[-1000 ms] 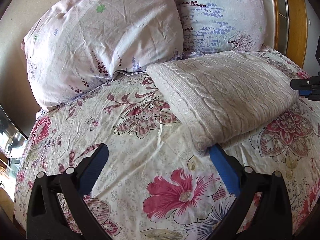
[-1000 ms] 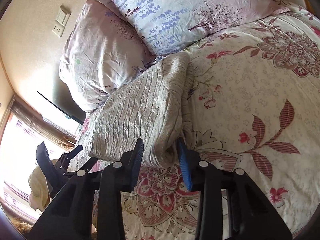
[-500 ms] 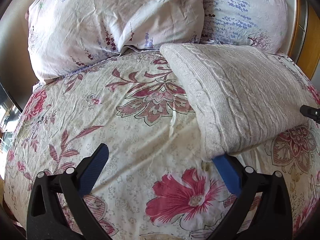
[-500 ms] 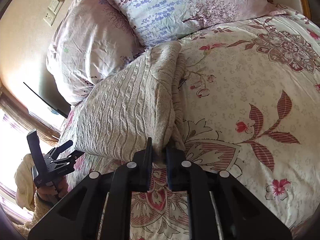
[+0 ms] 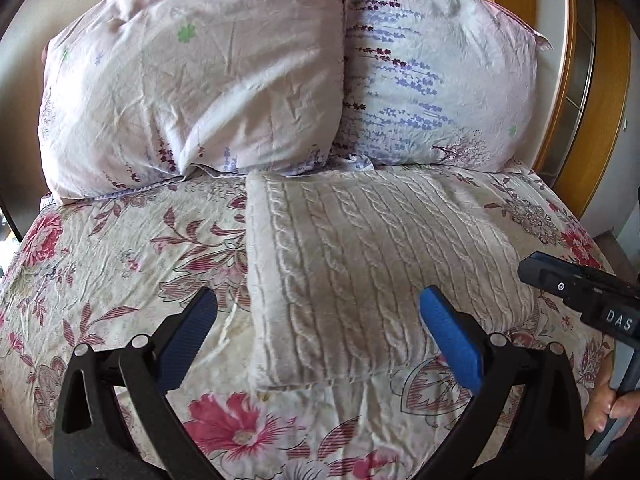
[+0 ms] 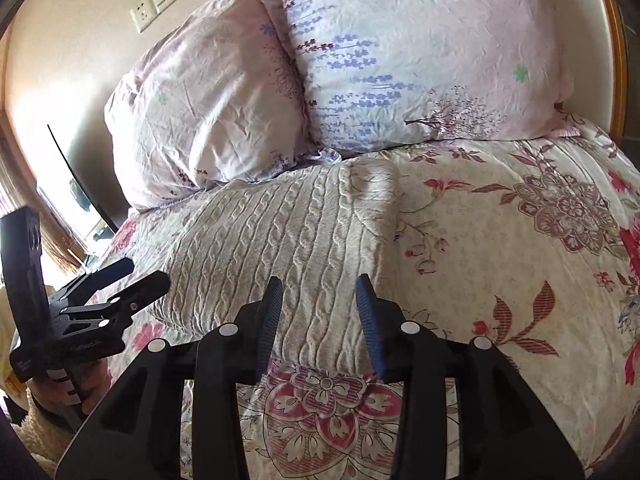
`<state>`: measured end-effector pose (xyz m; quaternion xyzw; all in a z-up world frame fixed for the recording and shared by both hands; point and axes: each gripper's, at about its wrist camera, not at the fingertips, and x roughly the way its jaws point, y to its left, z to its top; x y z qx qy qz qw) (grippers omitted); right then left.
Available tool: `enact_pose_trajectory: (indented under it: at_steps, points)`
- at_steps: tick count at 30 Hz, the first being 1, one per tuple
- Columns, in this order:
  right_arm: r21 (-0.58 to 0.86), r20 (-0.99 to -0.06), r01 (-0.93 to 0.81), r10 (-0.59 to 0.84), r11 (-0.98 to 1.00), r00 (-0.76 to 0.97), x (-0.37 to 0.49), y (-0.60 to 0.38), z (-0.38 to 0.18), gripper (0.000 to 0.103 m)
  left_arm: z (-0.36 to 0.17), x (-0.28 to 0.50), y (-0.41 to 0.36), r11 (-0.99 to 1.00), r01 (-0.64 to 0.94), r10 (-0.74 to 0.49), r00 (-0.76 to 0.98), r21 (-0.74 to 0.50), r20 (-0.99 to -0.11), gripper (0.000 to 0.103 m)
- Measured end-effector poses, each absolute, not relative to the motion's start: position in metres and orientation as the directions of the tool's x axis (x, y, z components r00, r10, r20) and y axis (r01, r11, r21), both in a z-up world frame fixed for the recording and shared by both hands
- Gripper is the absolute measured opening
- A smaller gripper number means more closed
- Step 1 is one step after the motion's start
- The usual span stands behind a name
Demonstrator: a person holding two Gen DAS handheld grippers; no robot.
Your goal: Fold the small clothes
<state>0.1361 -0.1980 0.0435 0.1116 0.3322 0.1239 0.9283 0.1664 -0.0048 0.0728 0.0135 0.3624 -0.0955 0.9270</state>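
Folded sweater [image 5: 372,280] on bed [image 5: 120,264] near the head edge, touching two pillows [image 5: 192,80], left gripper [image 5: 320,332] jaws spread wide, right gripper [image 6: 318,316] jaws parted, both empty.

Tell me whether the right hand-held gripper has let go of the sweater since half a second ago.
Yes. The right hand-held gripper now gapes, backed off the sweater hem.

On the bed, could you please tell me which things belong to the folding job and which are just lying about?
Job: folded cable-knit sweater; left gripper, open; right gripper, open.

Lying about: two floral pillows; floral bedspread; wall socket.
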Motion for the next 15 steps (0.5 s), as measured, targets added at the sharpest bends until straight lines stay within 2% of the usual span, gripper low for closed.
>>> enact_pose_trajectory:
  at_steps: [4, 15]
  points:
    - [0.214, -0.611, -0.155, 0.256, 0.964, 0.749, 0.138, -0.189, 0.041, 0.04, 0.059, 0.176, -0.019, 0.986, 0.164, -0.103, 0.712, 0.022, -0.695, 0.101]
    - [0.182, -0.644, -0.133, 0.22, 0.974, 0.733, 0.142, -0.188, 0.031, 0.04, 0.04, 0.189, -0.011, 0.99, 0.139, -0.084, 0.659, 0.011, -0.747, 0.101]
